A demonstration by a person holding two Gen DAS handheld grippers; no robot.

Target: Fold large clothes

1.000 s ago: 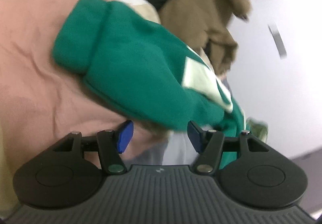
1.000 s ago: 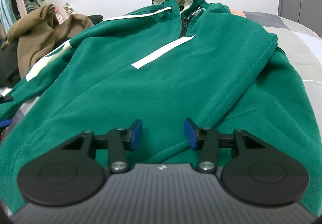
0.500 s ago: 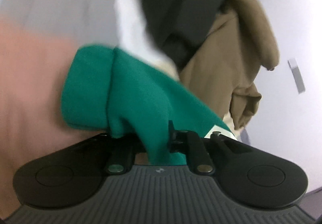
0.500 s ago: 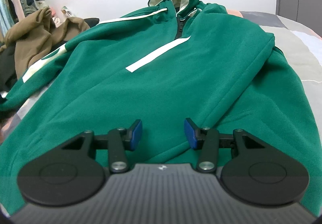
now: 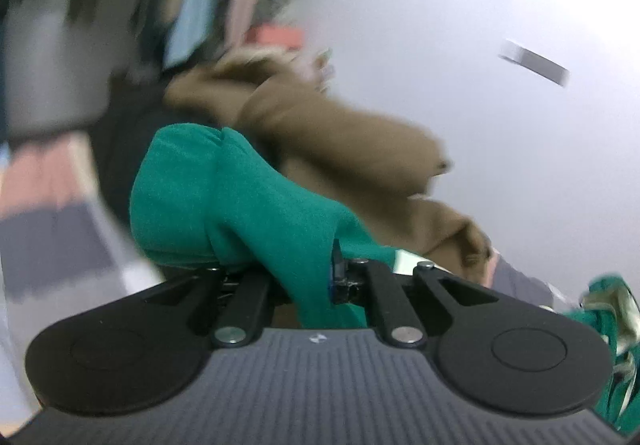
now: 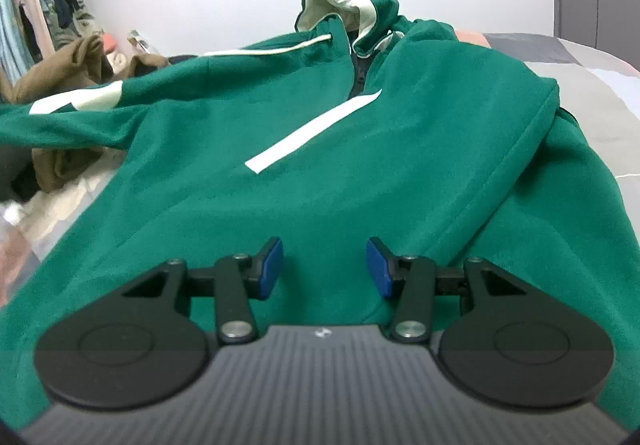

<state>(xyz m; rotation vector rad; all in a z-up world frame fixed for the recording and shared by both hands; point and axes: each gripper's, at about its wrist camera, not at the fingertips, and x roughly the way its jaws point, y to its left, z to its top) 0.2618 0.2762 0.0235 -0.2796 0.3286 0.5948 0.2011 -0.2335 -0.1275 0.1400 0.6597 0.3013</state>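
A green hoodie (image 6: 340, 165) with white stripes and a cream-lined hood lies spread front up on the bed. Its left sleeve (image 6: 68, 121) stretches out to the left, lifted off the bed. My left gripper (image 5: 304, 277) is shut on that sleeve's cuff end (image 5: 224, 205), which bunches up above the fingers. My right gripper (image 6: 324, 269) is open and empty, low over the hoodie's lower front, near the hem.
A brown garment (image 5: 340, 141) and a dark one are piled at the left of the bed, also in the right wrist view (image 6: 72, 61). Clothes hang at the far left (image 6: 36, 5). Grey and pink bedding (image 6: 592, 85) lies right of the hoodie. A white wall stands behind.
My left gripper closed on the green sleeve cuff and lifted it, the view swinging up toward the wall. The sleeve now stretches taut in the right wrist view. The right gripper barely moved.
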